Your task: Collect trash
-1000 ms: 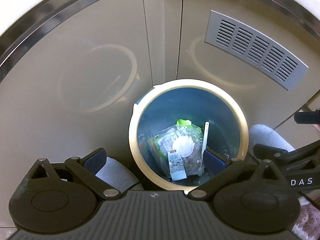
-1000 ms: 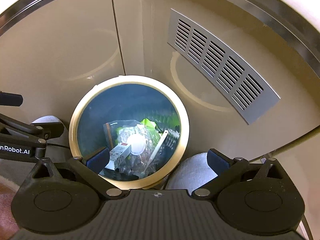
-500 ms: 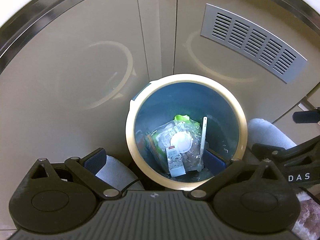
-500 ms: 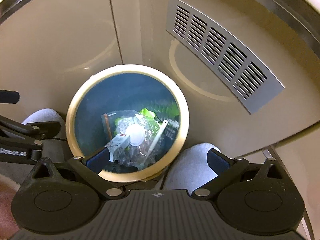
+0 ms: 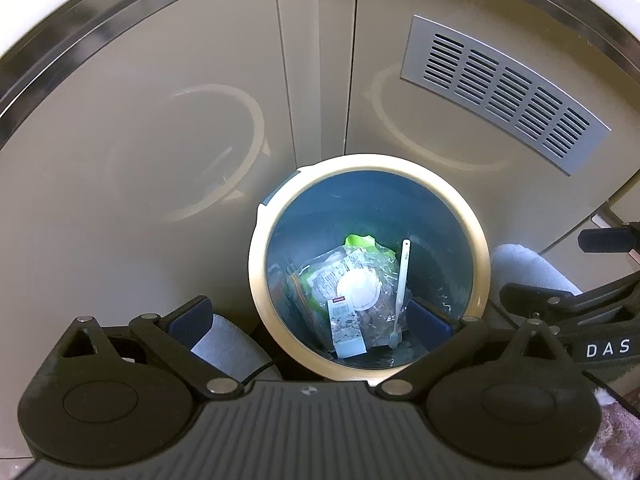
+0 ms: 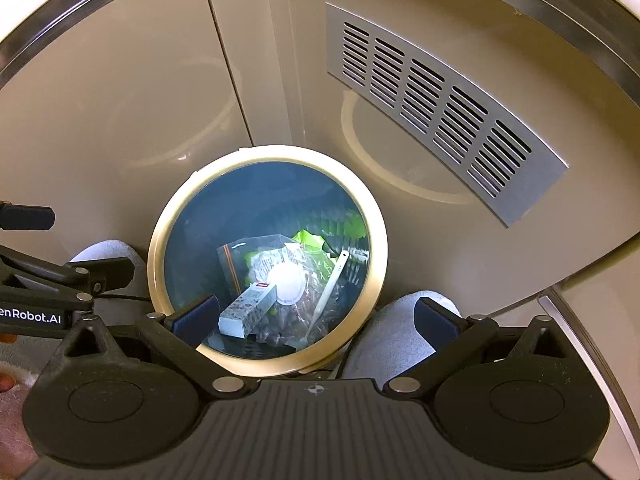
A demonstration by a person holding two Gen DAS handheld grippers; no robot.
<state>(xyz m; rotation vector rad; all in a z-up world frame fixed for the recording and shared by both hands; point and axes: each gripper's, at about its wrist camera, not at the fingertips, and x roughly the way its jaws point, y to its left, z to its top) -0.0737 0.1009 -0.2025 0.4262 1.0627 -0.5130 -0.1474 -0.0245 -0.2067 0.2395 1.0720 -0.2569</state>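
A round blue trash bin with a cream rim (image 5: pixel 478 240) (image 6: pixel 378 240) stands on the floor below both grippers. Inside lie a clear plastic bag (image 5: pixel 320 276) (image 6: pixel 256 250), a green wrapper (image 5: pixel 360 241) (image 6: pixel 306 237), a white round lid (image 5: pixel 357 290) (image 6: pixel 286 282), a small white carton (image 5: pixel 346 326) (image 6: pixel 248 312) and a white plastic spoon (image 5: pixel 401 292) (image 6: pixel 328 296). My left gripper (image 5: pixel 310 320) is open and empty above the bin's near left edge. My right gripper (image 6: pixel 316 318) is open and empty above the bin's near right edge.
Beige cabinet doors (image 5: pixel 140 140) (image 6: pixel 120 100) rise behind the bin, with a silver vent grille (image 5: pixel 504 92) (image 6: pixel 440 108) at the right. The person's grey slippers (image 5: pixel 228 344) (image 6: pixel 392 332) stand on each side of the bin.
Both grippers have risen slightly and stay open and empty. The bin sits a little lower and smaller in both views. The trash inside has not moved.
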